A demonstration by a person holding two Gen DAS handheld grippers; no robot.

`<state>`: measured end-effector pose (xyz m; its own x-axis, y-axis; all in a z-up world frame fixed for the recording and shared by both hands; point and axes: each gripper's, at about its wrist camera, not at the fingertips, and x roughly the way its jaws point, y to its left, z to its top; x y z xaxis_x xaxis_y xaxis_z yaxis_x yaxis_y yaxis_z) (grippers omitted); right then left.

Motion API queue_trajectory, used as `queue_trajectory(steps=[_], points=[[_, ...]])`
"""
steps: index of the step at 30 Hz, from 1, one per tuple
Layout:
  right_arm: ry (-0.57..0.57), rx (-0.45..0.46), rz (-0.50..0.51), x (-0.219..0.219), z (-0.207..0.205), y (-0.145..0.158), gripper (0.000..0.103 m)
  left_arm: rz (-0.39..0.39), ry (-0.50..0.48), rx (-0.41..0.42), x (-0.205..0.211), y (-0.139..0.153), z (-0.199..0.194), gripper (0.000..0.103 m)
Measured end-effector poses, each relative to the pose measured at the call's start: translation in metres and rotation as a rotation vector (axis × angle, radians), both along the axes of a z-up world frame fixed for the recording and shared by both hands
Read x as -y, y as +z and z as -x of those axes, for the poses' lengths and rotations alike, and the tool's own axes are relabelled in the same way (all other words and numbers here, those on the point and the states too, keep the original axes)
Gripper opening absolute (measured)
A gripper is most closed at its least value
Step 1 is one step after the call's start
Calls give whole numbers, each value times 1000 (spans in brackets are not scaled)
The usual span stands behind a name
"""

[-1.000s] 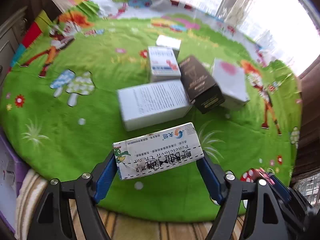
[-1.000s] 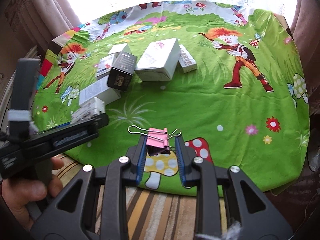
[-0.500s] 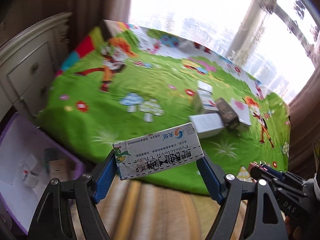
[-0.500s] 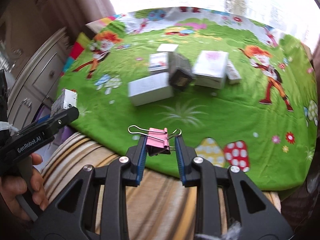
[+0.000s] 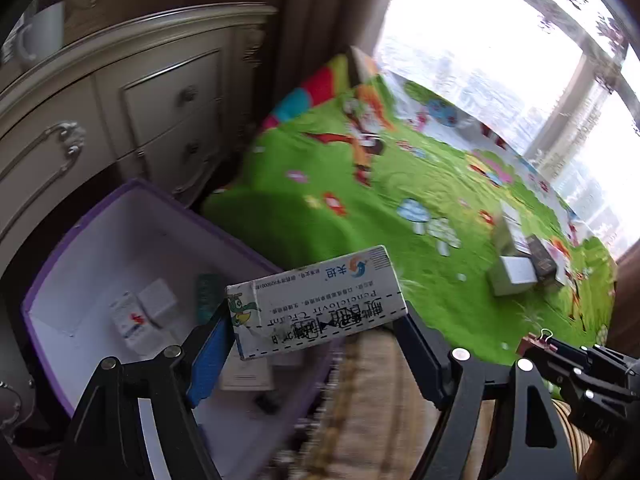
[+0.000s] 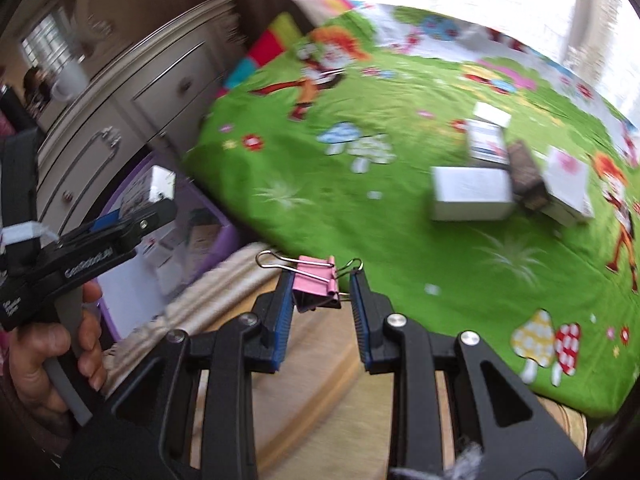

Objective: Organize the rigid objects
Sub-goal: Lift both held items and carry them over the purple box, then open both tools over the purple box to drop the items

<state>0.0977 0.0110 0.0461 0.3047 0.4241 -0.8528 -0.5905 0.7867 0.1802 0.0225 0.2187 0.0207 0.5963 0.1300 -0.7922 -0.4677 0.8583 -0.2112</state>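
Cream box point(image 5: 316, 300) clamped, left gripper point(image 5: 312, 344) | binder clip point(image 6: 316, 282) pinched, right gripper point(image 6: 318, 312) | purple bin point(image 5: 132, 208) below, contents blurry

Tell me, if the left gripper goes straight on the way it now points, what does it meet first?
Probably the purple box on the floor. The left gripper, shut on the medicine carton, points down over its open white inside, where small boxes lie. Depth is unclear in this blurred view.
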Motion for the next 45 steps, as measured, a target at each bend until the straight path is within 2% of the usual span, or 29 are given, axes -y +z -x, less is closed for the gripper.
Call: queue_trajectory(steps=[11, 17, 24, 26, 28, 30, 32, 37, 45], points=[[189, -16, 38, -94, 25, -11, 31, -23, 138, -40, -62, -15, 35, 79], [272, -2, 61, -136, 40, -18, 31, -19, 171, -51, -75, -21, 44, 79], [346, 15, 89, -166, 53, -27, 32, -1, 211, -71, -87, -29, 48, 80], [359, 8, 95, -169, 55, -30, 33, 4, 216, -80, -88, -32, 48, 82], [361, 3, 94, -168, 54, -32, 40, 14, 217, -81, -88, -33, 48, 85], [351, 2, 90, -166, 53, -32, 60, 18, 218, -83, -88, -34, 48, 87], [346, 7, 86, -163, 52, -31, 66, 23, 225, -84, -88, -34, 48, 88], [335, 37, 93, -156, 51, -27, 66, 41, 216, -56, -86, -30, 49, 88], [246, 70, 95, -122, 27, -19, 67, 34, 122, -18, -62, -17, 33, 88]])
